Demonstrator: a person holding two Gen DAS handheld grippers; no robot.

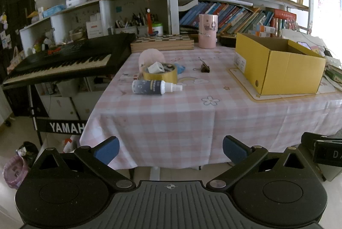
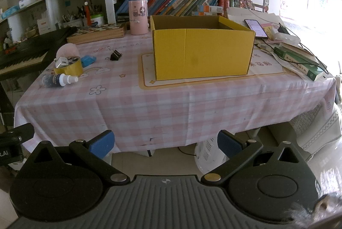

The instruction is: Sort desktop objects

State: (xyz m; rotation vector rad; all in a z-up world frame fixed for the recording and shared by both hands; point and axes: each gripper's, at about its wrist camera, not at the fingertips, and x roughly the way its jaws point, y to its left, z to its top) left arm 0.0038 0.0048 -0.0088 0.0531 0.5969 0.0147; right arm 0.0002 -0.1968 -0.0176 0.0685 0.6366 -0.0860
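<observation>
At the bottom of both frames, my left gripper (image 1: 170,148) and right gripper (image 2: 165,142) gape wide, empty, short of the table (image 1: 171,113). Sorting not begun, I judge. Spray bottle (image 1: 155,87), tape roll (image 1: 160,73), binder clip (image 1: 204,66) sit mid-left; yellow box (image 1: 277,71) right. Next: reach forward. Keyboard stand (image 1: 66,127) reads "YAMAH".

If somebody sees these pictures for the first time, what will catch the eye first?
Most likely the open yellow box, standing on a mat on the table's right side. Next, the small cluster at the left: a spray bottle lying on its side before a yellow tape roll, with a black binder clip apart.
</observation>
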